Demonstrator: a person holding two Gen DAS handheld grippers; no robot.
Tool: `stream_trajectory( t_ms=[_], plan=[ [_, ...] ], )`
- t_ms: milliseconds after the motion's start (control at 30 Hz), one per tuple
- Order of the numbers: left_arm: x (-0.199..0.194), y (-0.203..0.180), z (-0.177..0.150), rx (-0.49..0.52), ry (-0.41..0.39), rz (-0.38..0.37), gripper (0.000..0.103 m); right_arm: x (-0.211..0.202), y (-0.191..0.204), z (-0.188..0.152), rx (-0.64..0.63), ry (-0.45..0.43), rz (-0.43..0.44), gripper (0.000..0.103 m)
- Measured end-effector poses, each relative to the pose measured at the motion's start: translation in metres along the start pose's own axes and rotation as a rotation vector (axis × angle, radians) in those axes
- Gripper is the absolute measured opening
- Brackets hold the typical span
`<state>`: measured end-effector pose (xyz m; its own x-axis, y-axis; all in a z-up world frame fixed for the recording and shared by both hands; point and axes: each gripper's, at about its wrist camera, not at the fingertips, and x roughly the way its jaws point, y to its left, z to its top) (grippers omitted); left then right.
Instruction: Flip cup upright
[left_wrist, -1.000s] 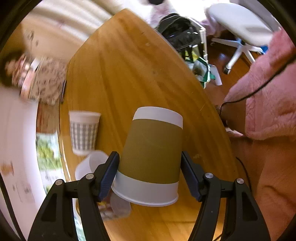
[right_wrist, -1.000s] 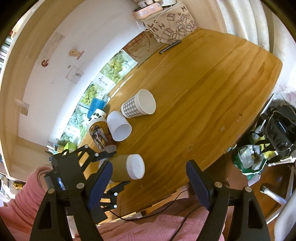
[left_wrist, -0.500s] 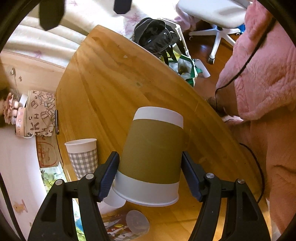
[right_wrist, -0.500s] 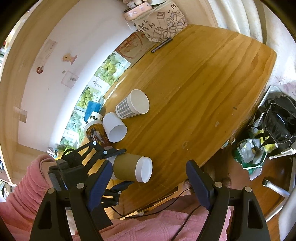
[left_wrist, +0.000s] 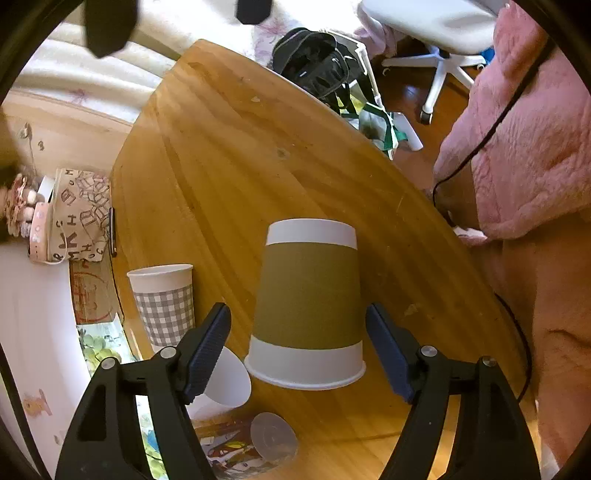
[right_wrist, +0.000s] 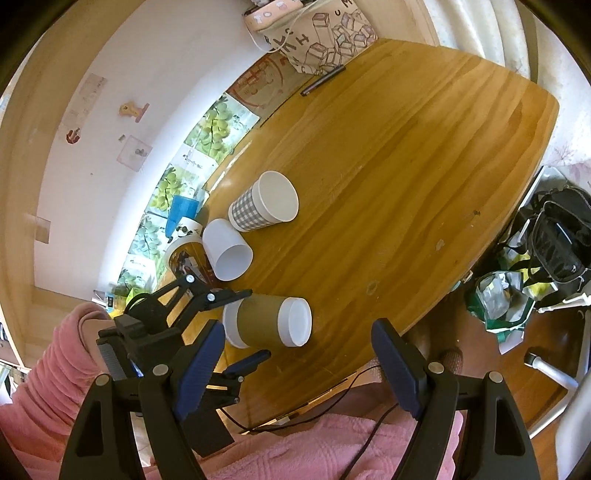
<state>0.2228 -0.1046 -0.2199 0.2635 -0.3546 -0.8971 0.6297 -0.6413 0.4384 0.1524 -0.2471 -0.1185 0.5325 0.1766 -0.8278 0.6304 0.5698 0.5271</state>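
A brown paper cup with white bands (left_wrist: 308, 306) lies between my left gripper's (left_wrist: 297, 332) spread fingers, base pointing away from the camera and rim towards it. The pads stand apart from its sides, so the left gripper is open. In the right wrist view the same cup (right_wrist: 267, 320) lies on its side near the table's near edge, with the left gripper (right_wrist: 243, 325) around its rim end. My right gripper (right_wrist: 299, 363) is open and empty, held above the table edge.
A grey checked cup (left_wrist: 162, 301) (right_wrist: 264, 203), a white cup (right_wrist: 227, 254) and a printed cup (right_wrist: 184, 256) are grouped on the wooden table (right_wrist: 406, 166). A patterned bag (right_wrist: 321, 40) and pen (right_wrist: 323, 81) lie at the far end. A black bag (right_wrist: 561, 236) and office chair are on the floor.
My left gripper has opened and let go of the brown cup, which it was gripping in the earlier frames. The cup has moved forward along the table edge.
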Motion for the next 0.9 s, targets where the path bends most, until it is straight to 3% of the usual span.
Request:
stream_trajectory(
  t_ms=[233, 500, 700, 900],
  plan=[
    [-0.014, 0.009, -0.008, -0.094, -0.031, 0.008, 0.079, 0.005, 0.001, 0.002, -0.003, 0.016, -0.001, 0.082],
    [-0.036, 0.033, -0.023, -0.338, -0.082, 0.018, 0.079, 0.011, 0.007, 0.004, -0.032, 0.031, -0.002, 0.082],
    [-0.057, 0.054, -0.043, -0.641, -0.122, 0.046, 0.079, 0.017, 0.019, 0.007, -0.095, 0.030, -0.011, 0.082],
    [-0.080, 0.066, -0.078, -1.059, -0.120, 0.112, 0.079, 0.021, 0.028, 0.012, -0.163, 0.013, 0.020, 0.082]
  ],
)
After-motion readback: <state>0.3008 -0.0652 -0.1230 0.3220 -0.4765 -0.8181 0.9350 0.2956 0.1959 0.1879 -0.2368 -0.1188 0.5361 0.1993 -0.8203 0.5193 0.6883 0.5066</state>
